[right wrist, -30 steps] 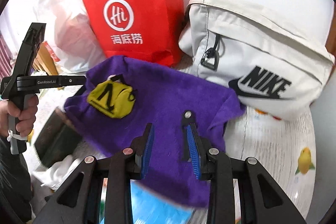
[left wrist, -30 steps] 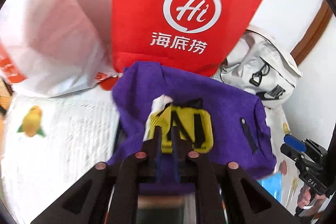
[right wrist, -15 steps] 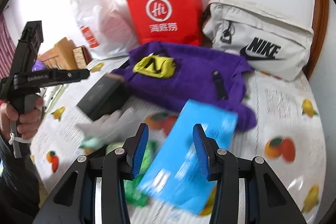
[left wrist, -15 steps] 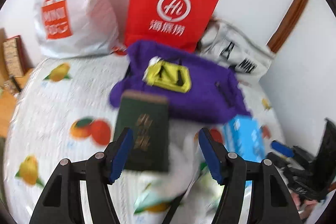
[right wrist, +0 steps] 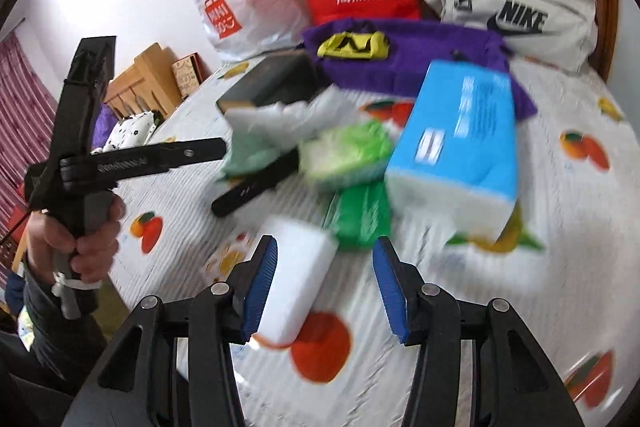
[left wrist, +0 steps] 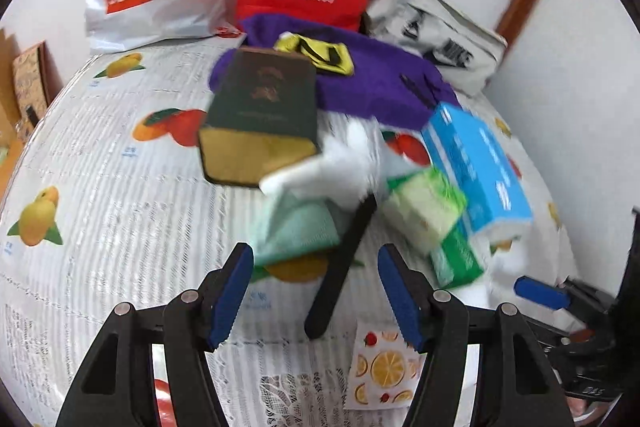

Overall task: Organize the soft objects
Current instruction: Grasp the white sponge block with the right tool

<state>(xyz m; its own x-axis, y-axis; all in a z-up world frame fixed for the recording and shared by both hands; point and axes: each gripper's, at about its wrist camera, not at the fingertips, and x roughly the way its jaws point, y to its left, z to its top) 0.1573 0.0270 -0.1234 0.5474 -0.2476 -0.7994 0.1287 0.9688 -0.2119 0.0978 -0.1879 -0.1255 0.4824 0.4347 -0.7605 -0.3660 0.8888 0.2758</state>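
Both claws empty. Left claw [left wrist: 314, 293]: jaws apart, slim black bar [left wrist: 342, 267] lying between them, untouched. Right claw [right wrist: 324, 285]: jaws opening, white soft rectangular pack [right wrist: 296, 279] against the left pad, not clamped. Soft pile sits mid-worktop: mint-green folded cloth [left wrist: 296, 227], green tissue packs [right wrist: 348, 151], blue tissue box [right wrist: 460, 143]. White pack's long axis runs along the right claw; right hand nearer, my pick.
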